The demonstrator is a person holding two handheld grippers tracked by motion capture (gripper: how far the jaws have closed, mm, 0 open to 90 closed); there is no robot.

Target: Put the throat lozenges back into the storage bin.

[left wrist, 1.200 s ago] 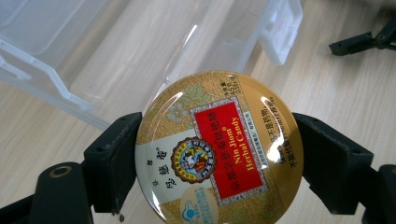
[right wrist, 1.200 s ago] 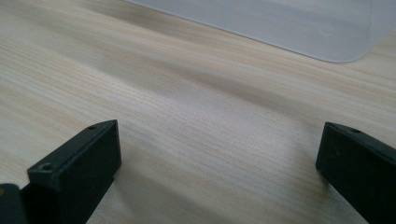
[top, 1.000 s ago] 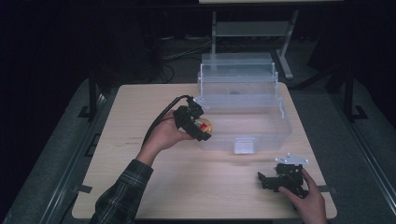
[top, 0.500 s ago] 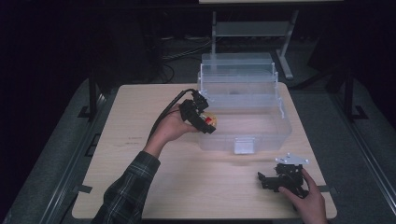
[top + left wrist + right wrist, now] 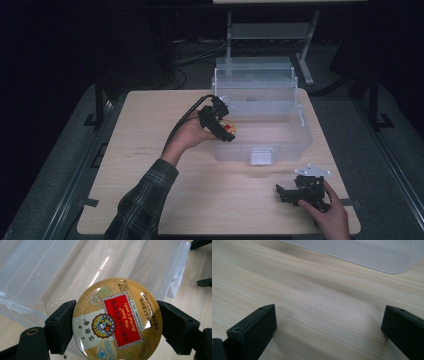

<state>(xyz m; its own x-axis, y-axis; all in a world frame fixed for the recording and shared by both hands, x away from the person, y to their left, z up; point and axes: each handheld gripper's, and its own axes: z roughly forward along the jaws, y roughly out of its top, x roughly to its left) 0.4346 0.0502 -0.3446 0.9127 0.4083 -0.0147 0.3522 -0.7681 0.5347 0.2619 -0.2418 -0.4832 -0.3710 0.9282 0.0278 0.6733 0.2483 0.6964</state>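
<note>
One round, glossy candy tin [image 5: 117, 321], gold with a red label, sat clamped edgewise between the left gripper's [image 5: 218, 121] two black jaws, at nine o'clock of the single clear plastic bin [image 5: 300, 131], over its rim. The right gripper [image 5: 301, 192] rested at five o'clock on the pale wood-grain table [image 5: 140, 145], jaws spread wide, holding nothing.

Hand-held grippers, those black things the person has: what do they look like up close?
Each is black. The left hand-held gripper trails a black cable; its blocky jaws have a brass-ringed screw hole. The right hand-held gripper has a grey three-cornered plate on top. The left arm wears a dark plaid sleeve.
</note>
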